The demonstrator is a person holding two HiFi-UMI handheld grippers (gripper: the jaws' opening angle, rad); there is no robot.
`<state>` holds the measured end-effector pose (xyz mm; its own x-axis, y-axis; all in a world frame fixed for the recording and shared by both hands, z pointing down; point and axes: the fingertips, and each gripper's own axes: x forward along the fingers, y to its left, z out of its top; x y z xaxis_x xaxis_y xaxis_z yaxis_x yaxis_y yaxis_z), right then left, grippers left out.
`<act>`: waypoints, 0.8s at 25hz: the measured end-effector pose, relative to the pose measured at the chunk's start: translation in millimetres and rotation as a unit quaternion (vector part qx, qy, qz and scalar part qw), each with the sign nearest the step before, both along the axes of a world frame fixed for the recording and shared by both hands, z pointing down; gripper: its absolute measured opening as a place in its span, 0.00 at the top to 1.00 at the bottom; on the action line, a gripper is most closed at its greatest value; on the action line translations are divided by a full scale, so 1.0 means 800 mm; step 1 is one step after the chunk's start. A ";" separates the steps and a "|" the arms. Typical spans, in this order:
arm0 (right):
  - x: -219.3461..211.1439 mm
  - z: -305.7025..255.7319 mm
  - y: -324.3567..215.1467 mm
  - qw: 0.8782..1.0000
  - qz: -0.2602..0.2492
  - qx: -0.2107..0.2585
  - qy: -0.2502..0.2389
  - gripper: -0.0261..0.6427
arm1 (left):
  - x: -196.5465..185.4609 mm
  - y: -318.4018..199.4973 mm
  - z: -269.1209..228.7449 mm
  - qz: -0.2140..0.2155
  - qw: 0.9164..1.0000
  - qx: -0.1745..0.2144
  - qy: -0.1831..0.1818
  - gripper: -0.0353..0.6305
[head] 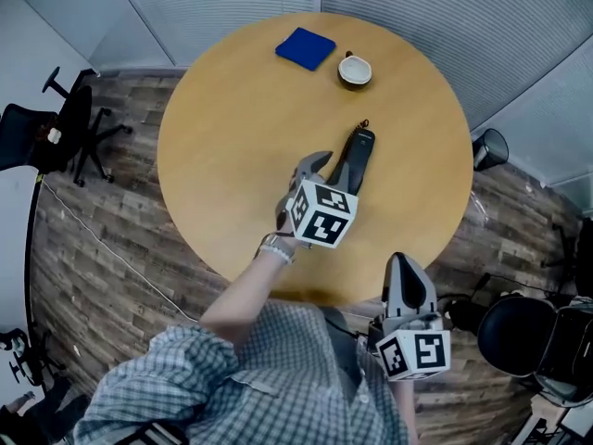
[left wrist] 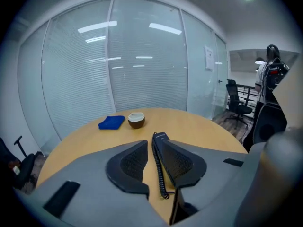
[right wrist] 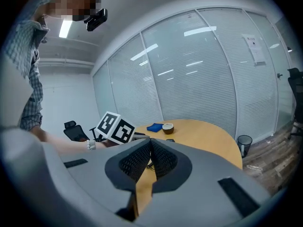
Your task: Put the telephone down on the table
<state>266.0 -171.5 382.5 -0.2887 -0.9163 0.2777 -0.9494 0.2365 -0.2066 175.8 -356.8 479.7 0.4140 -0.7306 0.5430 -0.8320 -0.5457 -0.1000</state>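
Telephone [head: 359,146] is lying flat on the counter [head: 222,146], near the brown bowl [head: 355,70]. Left gripper [head: 326,165] is hovering over the handset end farther from the bowl, its fingers standing narrowly apart and pinching nothing. Right gripper [head: 406,276] is hanging farther still from the bowl, fingers pressed together.

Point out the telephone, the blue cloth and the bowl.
telephone [head: 361,146], head view, handset's upper half
blue cloth [head: 306,48], head view, its centre
bowl [head: 354,70], head view, its pale inside
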 end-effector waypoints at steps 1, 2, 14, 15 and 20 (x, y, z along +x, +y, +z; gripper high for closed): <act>-0.007 -0.004 -0.003 1.000 -0.003 0.005 0.001 0.95 | -0.008 0.002 -0.013 0.002 1.000 0.013 0.001 0.81; -0.014 -0.009 -0.005 1.000 -0.006 0.011 0.001 0.95 | -0.017 0.005 -0.025 0.001 1.000 0.024 0.003 0.86; -0.081 -0.056 -0.019 0.997 -0.026 0.073 0.008 0.95 | -0.105 0.081 -0.127 0.039 0.995 0.080 0.051 0.94; -0.085 -0.059 -0.020 0.997 -0.027 0.077 0.008 0.95 | -0.111 0.088 -0.131 0.041 0.994 0.082 0.052 0.94; -0.102 -0.078 -0.023 0.995 -0.028 0.093 0.004 0.94 | -0.140 0.116 -0.153 0.039 0.993 0.092 0.067 0.94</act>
